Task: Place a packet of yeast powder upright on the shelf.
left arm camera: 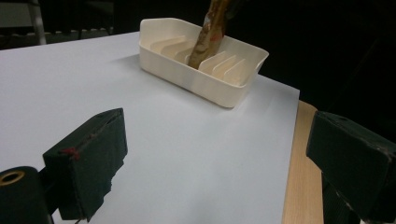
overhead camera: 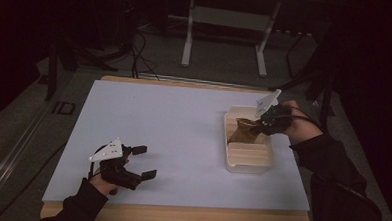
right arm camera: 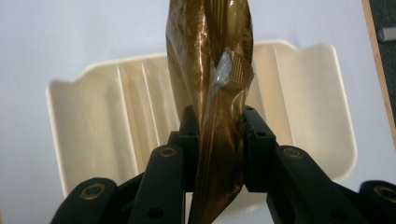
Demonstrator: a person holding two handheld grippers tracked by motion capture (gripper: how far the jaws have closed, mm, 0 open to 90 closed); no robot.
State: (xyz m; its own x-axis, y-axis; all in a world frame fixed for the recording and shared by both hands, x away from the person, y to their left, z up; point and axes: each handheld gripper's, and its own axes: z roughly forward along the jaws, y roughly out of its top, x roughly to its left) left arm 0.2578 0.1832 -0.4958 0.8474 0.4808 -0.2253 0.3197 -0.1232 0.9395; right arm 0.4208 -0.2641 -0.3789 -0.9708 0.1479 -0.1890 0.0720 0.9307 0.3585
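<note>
A cream plastic tray [overhead camera: 249, 160] with raised ribs sits at the right of the white sheet. My right gripper [overhead camera: 260, 125] is shut on a shiny brown-gold packet [overhead camera: 243, 132], which hangs down into the tray's far end. In the right gripper view the packet [right arm camera: 210, 84] is pinched between both jaws directly over the tray [right arm camera: 84, 135]. The left gripper view has the packet [left arm camera: 208, 32] standing among the ribs of the tray [left arm camera: 201, 81]. My left gripper [overhead camera: 142, 161] rests open near the table's front left, nothing between its pads [left arm camera: 88, 163].
The white sheet [overhead camera: 173, 134] covers most of the wooden table [overhead camera: 179, 217], whose front edge shows below. A desk frame [overhead camera: 224, 36] and cables [overhead camera: 139, 48] stand on the dark floor beyond. A sleeve [overhead camera: 338, 182] reaches in from the right.
</note>
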